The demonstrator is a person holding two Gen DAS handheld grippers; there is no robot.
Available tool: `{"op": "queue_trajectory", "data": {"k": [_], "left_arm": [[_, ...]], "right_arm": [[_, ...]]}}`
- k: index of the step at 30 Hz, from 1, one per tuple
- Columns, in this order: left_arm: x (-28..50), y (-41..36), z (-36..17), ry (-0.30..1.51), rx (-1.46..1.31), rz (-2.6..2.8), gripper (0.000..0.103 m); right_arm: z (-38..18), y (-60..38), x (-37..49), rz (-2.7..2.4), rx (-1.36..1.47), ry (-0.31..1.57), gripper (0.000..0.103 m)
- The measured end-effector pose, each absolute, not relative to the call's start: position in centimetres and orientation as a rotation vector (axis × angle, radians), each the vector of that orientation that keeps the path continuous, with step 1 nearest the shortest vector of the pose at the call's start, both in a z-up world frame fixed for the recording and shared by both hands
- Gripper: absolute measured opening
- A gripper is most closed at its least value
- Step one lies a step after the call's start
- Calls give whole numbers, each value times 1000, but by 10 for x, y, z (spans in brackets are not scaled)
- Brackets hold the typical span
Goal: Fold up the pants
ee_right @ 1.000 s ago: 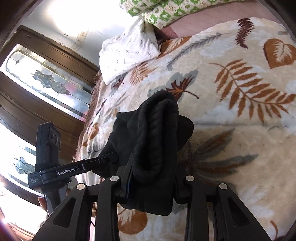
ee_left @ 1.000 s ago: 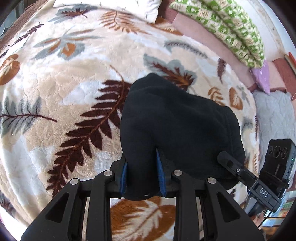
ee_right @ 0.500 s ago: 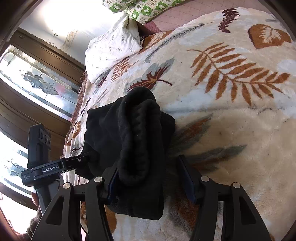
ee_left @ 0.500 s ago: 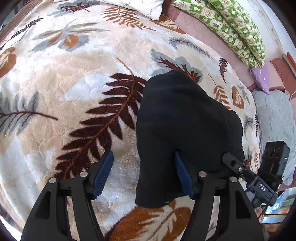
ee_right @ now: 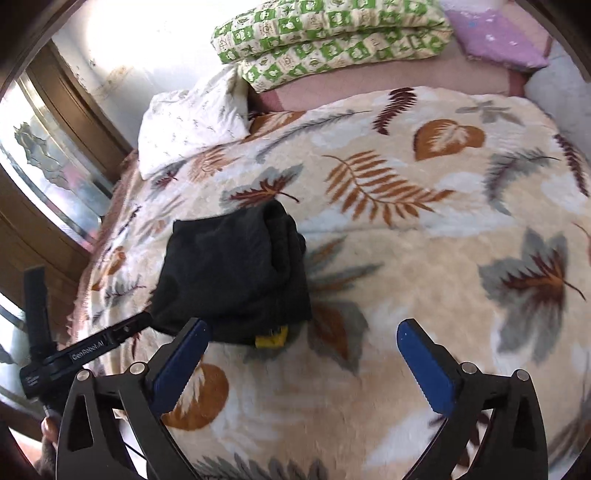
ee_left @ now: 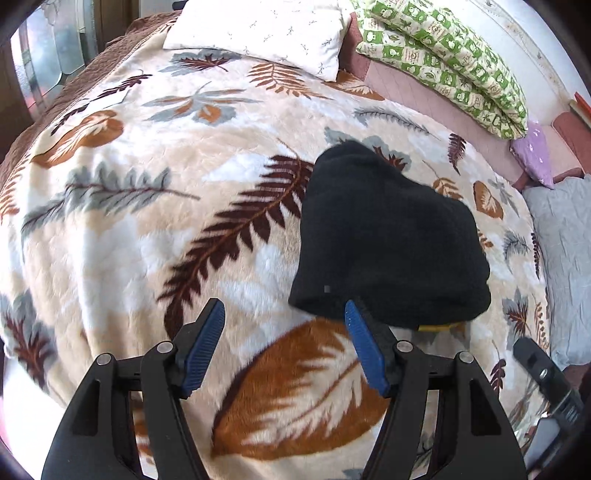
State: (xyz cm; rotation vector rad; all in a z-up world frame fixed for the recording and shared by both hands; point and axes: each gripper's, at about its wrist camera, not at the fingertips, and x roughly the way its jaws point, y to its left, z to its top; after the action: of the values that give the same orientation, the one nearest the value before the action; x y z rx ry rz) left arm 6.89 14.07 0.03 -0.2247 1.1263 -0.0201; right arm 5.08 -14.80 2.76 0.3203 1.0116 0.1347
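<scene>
The black pants point(ee_left: 388, 236) lie folded into a compact bundle on the leaf-patterned blanket point(ee_left: 147, 206). A yellow tag point(ee_right: 271, 338) sticks out from under their near edge. My left gripper point(ee_left: 284, 321) is open, with only blanket between its blue pads; its right pad sits just at the bundle's near edge. In the right wrist view the pants point(ee_right: 232, 273) rest left of centre. My right gripper point(ee_right: 303, 336) is opening wide, nothing between its pads, with the bundle just ahead of its left finger point(ee_right: 184, 350).
A white pillow point(ee_left: 258, 33) and a green checked quilt point(ee_left: 443, 62) lie at the head of the bed. A purple cushion point(ee_left: 535, 155) and grey bedding point(ee_left: 565, 266) sit at the right. A wooden-framed window point(ee_right: 48, 170) stands beyond the bed's left side.
Both grippers let go of the black pants and drew back toward the near edge of the bed. The bundle now lies flat on the blanket, beyond the fingertips.
</scene>
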Motion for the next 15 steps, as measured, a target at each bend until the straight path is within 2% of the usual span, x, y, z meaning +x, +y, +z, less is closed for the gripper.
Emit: {"op": "queue_trajectory", "data": {"k": [8, 15], "left_arm": [[32, 128, 1, 1007, -112, 101, 67], [20, 131, 6, 969, -10, 153, 67]], "right_arm": [[22, -104, -14, 35, 139, 971, 103], [41, -81, -32, 36, 37, 883, 103]]}}
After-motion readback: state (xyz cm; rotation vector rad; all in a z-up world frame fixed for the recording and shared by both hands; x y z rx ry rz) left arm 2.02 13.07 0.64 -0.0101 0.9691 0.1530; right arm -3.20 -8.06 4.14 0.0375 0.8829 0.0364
